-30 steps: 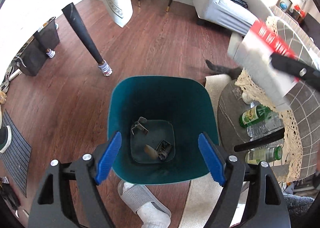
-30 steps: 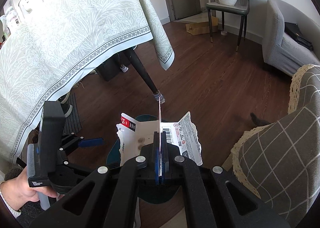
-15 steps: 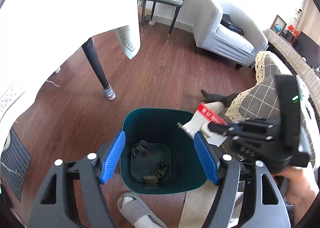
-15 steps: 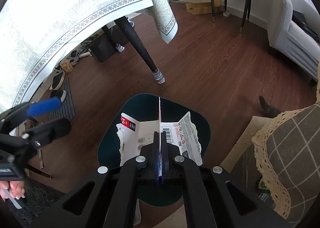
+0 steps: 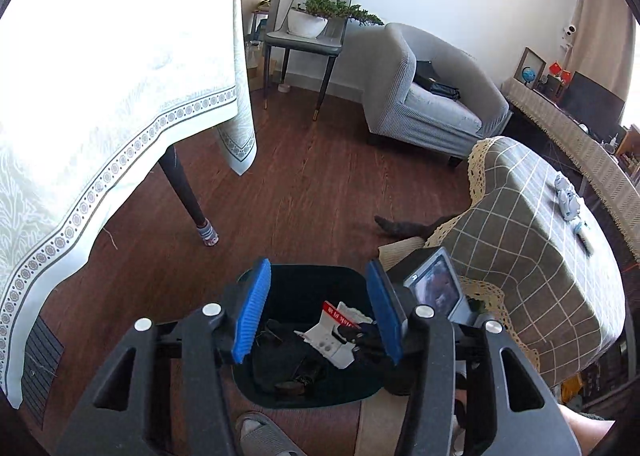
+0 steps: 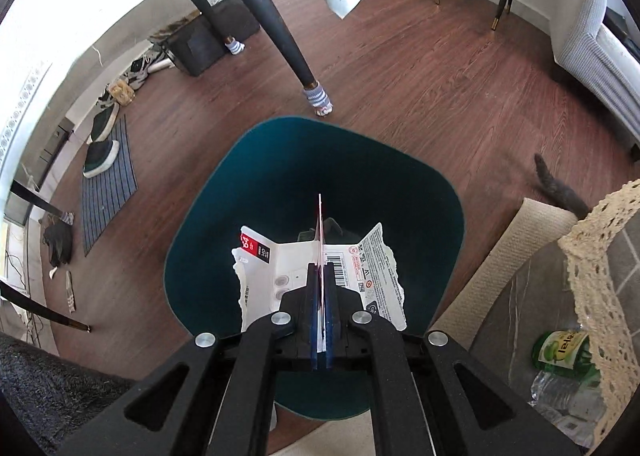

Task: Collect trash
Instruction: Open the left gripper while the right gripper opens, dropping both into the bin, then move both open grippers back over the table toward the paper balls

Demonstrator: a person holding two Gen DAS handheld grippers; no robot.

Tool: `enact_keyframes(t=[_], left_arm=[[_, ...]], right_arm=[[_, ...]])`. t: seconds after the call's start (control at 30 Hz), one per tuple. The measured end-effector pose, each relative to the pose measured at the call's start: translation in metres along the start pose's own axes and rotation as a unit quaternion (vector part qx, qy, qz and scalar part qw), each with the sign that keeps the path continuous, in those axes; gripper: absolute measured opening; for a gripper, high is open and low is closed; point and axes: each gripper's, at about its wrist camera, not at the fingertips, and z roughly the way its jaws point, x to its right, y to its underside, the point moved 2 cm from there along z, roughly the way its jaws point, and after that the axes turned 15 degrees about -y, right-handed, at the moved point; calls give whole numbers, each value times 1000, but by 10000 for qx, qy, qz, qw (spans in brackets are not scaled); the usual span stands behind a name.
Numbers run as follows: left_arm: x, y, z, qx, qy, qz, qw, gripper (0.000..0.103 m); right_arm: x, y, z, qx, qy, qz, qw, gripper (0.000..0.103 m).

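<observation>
A dark teal bin (image 6: pixel 224 191) stands on the wood floor with a few scraps of trash at its bottom. My right gripper (image 6: pixel 320 270) points steeply down over the bin's mouth and is shut on a torn white package (image 6: pixel 280 276) with a red label and a barcode. From the left wrist view that package (image 5: pixel 332 342) hangs inside the bin (image 5: pixel 312 268), pinched by the right gripper (image 5: pixel 356 330). Higher up and nearer, my left gripper (image 5: pixel 318 314) has its jaws closing, and nothing sits between its blue pads (image 5: pixel 252 316).
A dining table with a pale tablecloth (image 5: pixel 100 95) and a dark leg (image 6: pixel 280 27) stands left of the bin. A low table under a checked cloth (image 5: pixel 532 256) is right of it, with bottles (image 6: pixel 560 352) beneath. A slippered foot (image 5: pixel 260 436) is beside the bin, a grey armchair (image 5: pixel 432 95) beyond.
My left gripper has risen and tilted up off the bin while its jaws narrowed. My right gripper has come down with the package to the bin's mouth.
</observation>
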Motion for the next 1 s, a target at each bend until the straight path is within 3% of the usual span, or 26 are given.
enact_keyframes(t=[0.1, 0.2, 0.23, 0.57, 1.0], left_arm=[[5, -5, -11, 116, 115, -15, 9999, 48], [9, -9, -20, 239, 220, -37, 9995, 47], [11, -10, -22, 271, 249, -47, 9993, 47], [28, -17, -39, 488, 593, -164, 9969, 46], [59, -31, -59, 880, 813, -254, 9925, 46]], right_arm=[[-1, 5, 9, -129, -21, -75, 9999, 14], [-1, 10, 11, -190, 65, -128, 9997, 39], [-1, 12, 11, -183, 87, -136, 9997, 42], [-7, 24, -34, 174, -52, -323, 9993, 43], [-29, 30, -139, 1020, -180, -775, 9916, 43]])
